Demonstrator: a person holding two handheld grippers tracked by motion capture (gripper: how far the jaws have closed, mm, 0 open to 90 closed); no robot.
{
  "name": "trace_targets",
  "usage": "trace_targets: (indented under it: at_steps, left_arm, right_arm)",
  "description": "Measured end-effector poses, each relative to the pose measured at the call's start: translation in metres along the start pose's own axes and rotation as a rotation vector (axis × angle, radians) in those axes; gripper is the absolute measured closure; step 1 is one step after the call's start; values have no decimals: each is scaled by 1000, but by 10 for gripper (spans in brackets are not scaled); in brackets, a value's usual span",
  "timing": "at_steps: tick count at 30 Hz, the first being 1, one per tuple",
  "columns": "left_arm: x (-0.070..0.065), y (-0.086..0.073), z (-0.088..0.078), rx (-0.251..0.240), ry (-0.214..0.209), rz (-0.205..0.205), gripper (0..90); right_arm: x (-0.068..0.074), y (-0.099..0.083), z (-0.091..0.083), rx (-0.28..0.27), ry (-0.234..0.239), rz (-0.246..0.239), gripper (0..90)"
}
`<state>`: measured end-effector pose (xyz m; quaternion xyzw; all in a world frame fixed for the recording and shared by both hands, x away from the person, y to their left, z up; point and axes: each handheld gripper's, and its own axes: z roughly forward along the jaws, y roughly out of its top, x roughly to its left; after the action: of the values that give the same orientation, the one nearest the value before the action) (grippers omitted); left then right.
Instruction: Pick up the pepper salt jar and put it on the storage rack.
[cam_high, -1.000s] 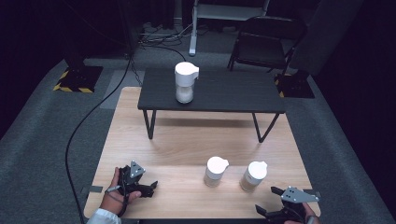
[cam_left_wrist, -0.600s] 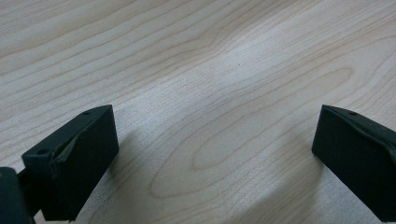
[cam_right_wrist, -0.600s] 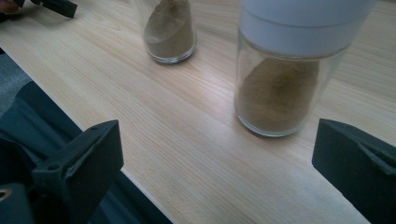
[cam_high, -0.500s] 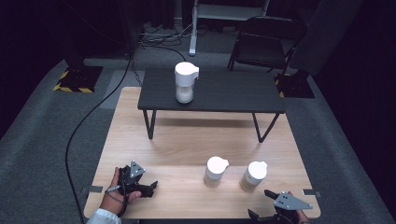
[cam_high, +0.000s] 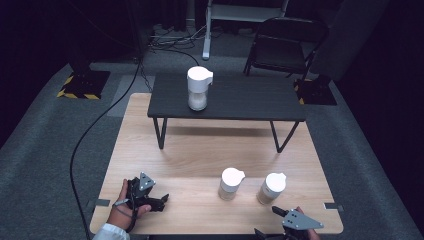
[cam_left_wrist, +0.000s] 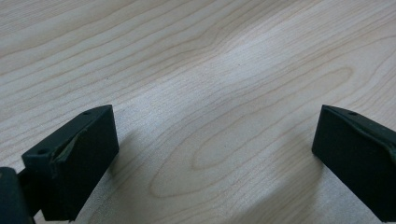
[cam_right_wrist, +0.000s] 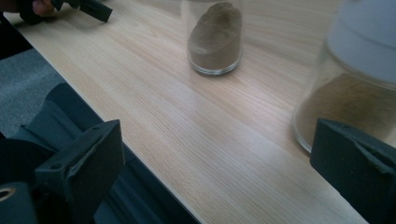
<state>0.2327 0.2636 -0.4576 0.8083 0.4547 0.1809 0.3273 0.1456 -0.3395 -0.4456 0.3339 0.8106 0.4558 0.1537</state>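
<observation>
High view: pale wood desk (cam_high: 200, 150) on grey carpet. A low black table (cam_high: 250, 97) stands on the far half of it, with a white-lidded jar (cam_high: 198, 88) upright near its left end. On the near half, two more white-lidded jars stand side by side, apart: the left one (cam_high: 231, 183) and the right one (cam_high: 271, 188). Left gripper (cam_high: 159, 201) lies low at the near-left corner, held in a hand (cam_high: 122, 207), fingers pointing right toward the jars. Right gripper (cam_high: 267, 222) sits at the near edge, just in front of the right jar, partly cut off by the frame. A black cable (cam_high: 90, 135) runs across the floor on the left. A black chair (cam_high: 285, 45) stands beyond the desk.

Left gripper view: both black fingers (cam_left_wrist: 74, 163) spread wide, close over bare wood grain, nothing between them.

Right gripper view: fingers (cam_right_wrist: 84, 163) wide apart, nothing held. The left one hangs past the desk edge, over carpet. A glass jar of brown powder (cam_right_wrist: 215, 42) stands ahead; a second jar (cam_right_wrist: 355, 93), white lid and the same powder, is close at right, just beside the right finger. The other gripper (cam_right_wrist: 88, 8) shows at top left.
</observation>
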Motion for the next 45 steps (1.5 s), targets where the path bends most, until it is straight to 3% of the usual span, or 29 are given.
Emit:
trace_targets:
  at_steps: [7, 16, 33, 45]
  left_arm:
    - [0, 0, 0, -1, 0, 1, 4]
    - [0, 0, 0, 0, -2, 5, 4]
    - [0, 0, 0, 0, -7, 10, 4]
    - [1, 0, 0, 2, -11, 17, 4]
  right_arm:
    - [11, 3, 13, -4, 20, 11, 28]
    - [28, 13, 31, -12, 25, -17, 40]
    - [52, 30, 55, -24, -49, -1, 42]
    - [57, 41, 75, -19, -54, 1, 46]
